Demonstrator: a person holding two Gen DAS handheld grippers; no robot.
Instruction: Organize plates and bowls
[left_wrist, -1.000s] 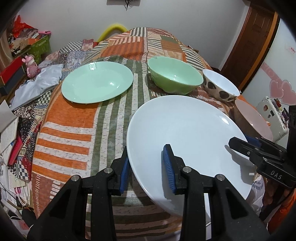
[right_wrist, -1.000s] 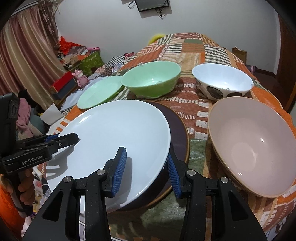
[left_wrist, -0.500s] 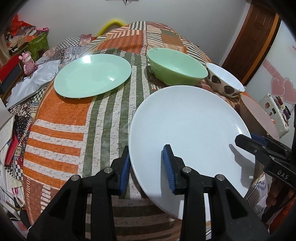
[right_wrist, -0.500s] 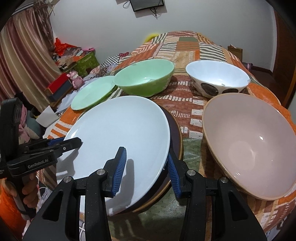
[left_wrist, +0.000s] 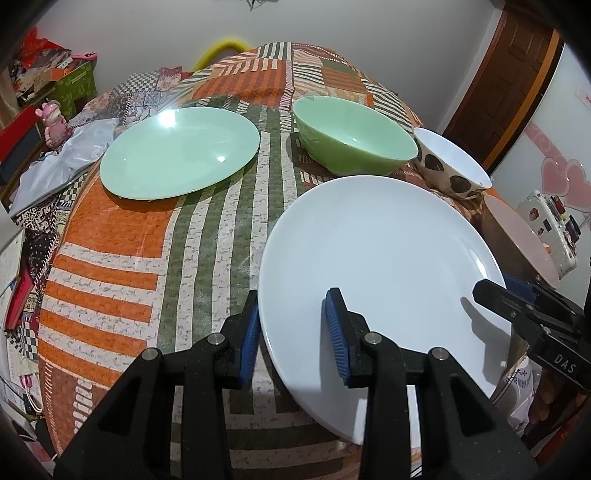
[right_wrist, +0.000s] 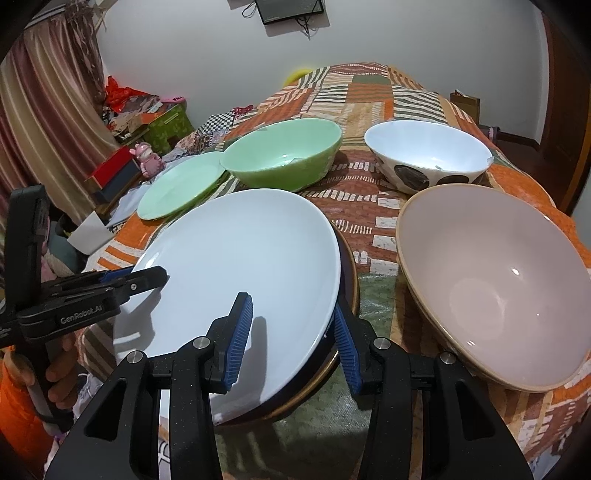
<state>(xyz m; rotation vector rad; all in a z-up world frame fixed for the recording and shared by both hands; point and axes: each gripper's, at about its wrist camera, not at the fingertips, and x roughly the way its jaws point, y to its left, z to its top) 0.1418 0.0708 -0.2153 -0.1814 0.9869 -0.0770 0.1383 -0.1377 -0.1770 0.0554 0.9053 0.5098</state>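
A large white plate (left_wrist: 376, 258) (right_wrist: 240, 266) is held above the striped tablecloth. My left gripper (left_wrist: 291, 332) straddles its left rim, jaws apart around the edge. My right gripper (right_wrist: 291, 332) straddles its right rim together with a dark gold-rimmed plate (right_wrist: 349, 273) lying under the white one. A light green plate (left_wrist: 181, 155) (right_wrist: 177, 184) lies at the far left. A green bowl (left_wrist: 354, 133) (right_wrist: 284, 155), a white bowl with dark spots (left_wrist: 450, 166) (right_wrist: 424, 158) and a big pink bowl (right_wrist: 491, 284) (left_wrist: 517, 236) stand around.
The table edge (left_wrist: 48, 332) drops off at the left, with clutter, boxes and a pink toy (left_wrist: 55, 118) beyond. A door (left_wrist: 502, 74) is at the right. The person's hand (right_wrist: 55, 369) holds the left gripper's handle.
The white plate has tilted and risen a little with both grippers around its rims. The views have shifted slightly forward over the table.
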